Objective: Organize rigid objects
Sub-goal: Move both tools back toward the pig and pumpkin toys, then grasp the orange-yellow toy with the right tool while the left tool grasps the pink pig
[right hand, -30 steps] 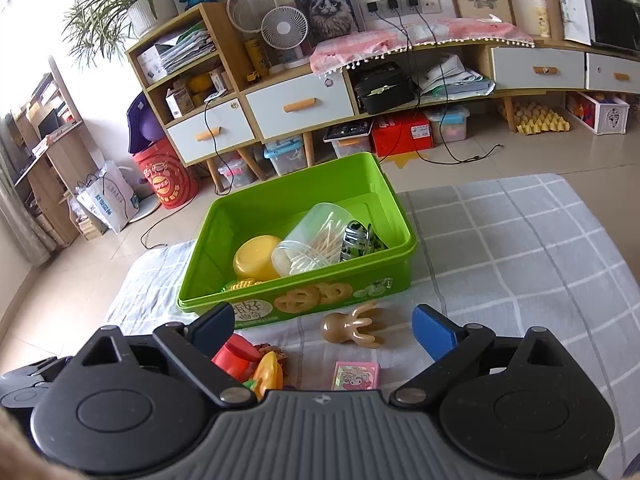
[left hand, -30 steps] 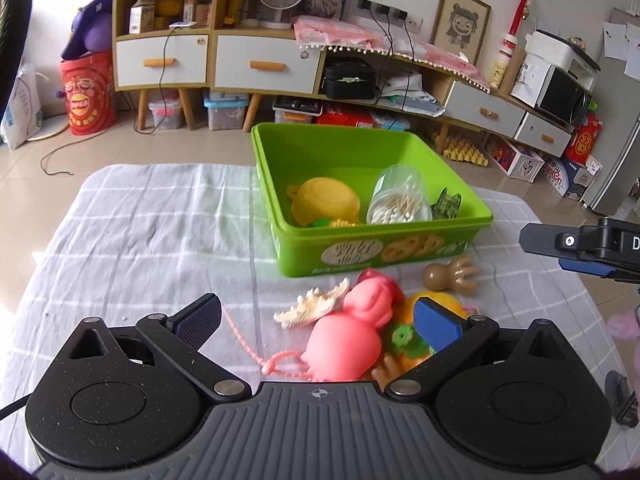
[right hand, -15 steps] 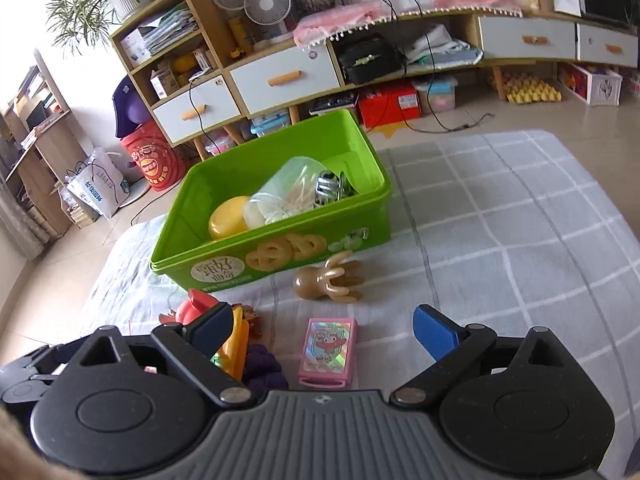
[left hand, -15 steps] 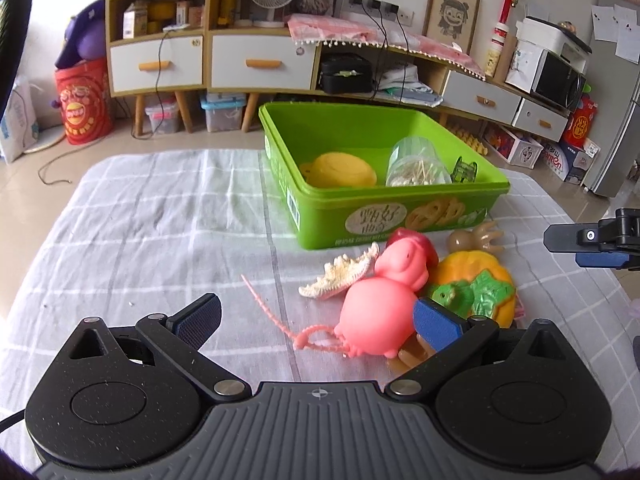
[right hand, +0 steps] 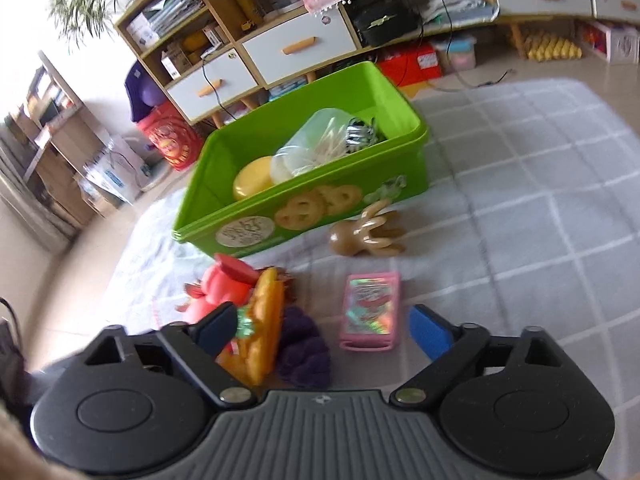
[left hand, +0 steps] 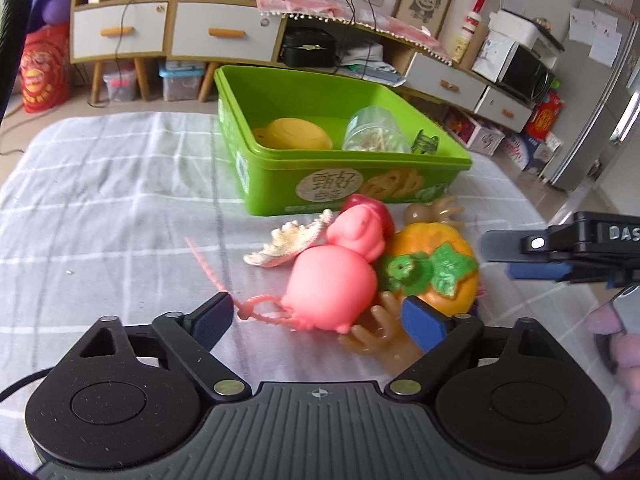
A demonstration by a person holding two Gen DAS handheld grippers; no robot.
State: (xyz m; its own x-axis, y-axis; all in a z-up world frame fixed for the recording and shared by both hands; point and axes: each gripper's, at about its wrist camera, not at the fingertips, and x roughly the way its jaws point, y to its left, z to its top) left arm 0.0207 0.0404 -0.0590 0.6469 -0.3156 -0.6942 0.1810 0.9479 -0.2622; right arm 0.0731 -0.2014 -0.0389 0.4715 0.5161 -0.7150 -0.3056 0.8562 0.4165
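A green bin [left hand: 280, 184] [right hand: 320, 216] on the checked cloth holds a yellow lid [left hand: 294, 140], a clear jar of swabs [left hand: 374, 132] and a small green clip. In front of it lie a pink pig toy [left hand: 332, 280], an orange persimmon toy [left hand: 436, 268], a white shell [left hand: 288, 240] and tan rubber hands [left hand: 380, 336]. My left gripper [left hand: 320, 318] is open, low over the pig. My right gripper [right hand: 324, 330] is open, above a pink card box [right hand: 370, 312] and purple grapes [right hand: 304, 348]. A tan octopus toy [right hand: 368, 234] lies by the bin.
The right gripper's fingers [left hand: 560, 252] reach in from the right edge of the left wrist view. Cabinets, drawers and floor clutter stand behind the table. The cloth [left hand: 100, 200] stretches left of the bin and right of it [right hand: 540, 200].
Both grippers have come down and closer to the toy pile. The left one now has the pig between its open fingers; the right one has moved over the pink box and grapes.
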